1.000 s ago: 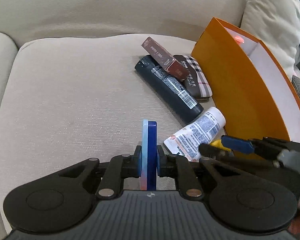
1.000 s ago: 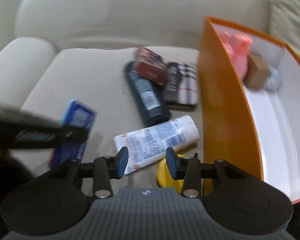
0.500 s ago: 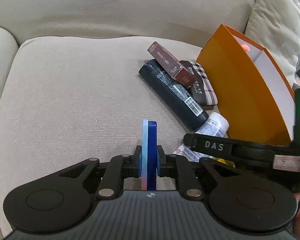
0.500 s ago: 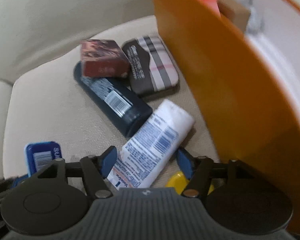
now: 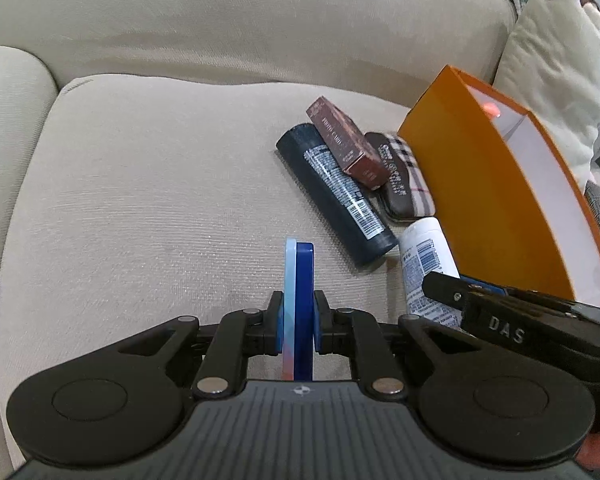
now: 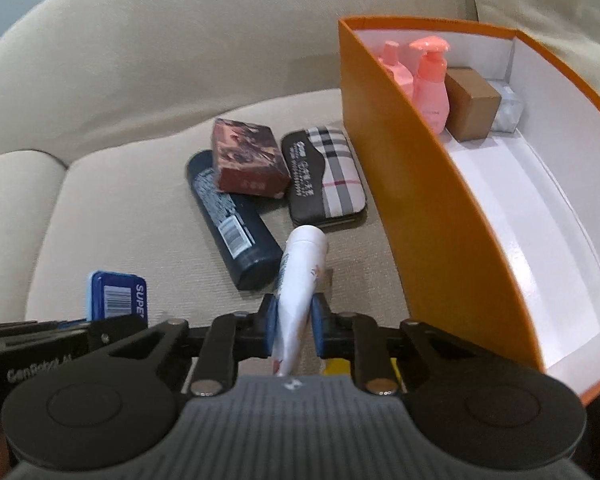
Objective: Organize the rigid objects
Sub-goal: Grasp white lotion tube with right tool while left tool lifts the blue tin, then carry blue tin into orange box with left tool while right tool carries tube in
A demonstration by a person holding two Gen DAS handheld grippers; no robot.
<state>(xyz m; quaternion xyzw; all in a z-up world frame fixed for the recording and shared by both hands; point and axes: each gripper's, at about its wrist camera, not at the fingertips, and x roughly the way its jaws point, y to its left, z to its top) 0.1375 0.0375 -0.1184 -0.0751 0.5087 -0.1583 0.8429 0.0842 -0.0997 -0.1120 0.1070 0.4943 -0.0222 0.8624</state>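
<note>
Right gripper (image 6: pixel 293 330) closing on white tube (image 6: pixel 300 276) near crimped tail; soft, likely deforming, better gripping mid-body. Left gripper (image 5: pixel 298 322) clamping stiff blue tin (image 5: pixel 299 304) edgewise.

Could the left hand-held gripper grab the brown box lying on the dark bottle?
Probably not now: the left hand-held gripper is already shut on a blue tin. The brown box itself lies uncovered.

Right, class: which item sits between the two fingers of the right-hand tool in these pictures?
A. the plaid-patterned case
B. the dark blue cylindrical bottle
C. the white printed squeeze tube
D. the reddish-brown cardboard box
C: in the right wrist view the white printed squeeze tube runs between the right tool's closing fingers, while the other three lie apart on the beige sofa cushion.
</note>
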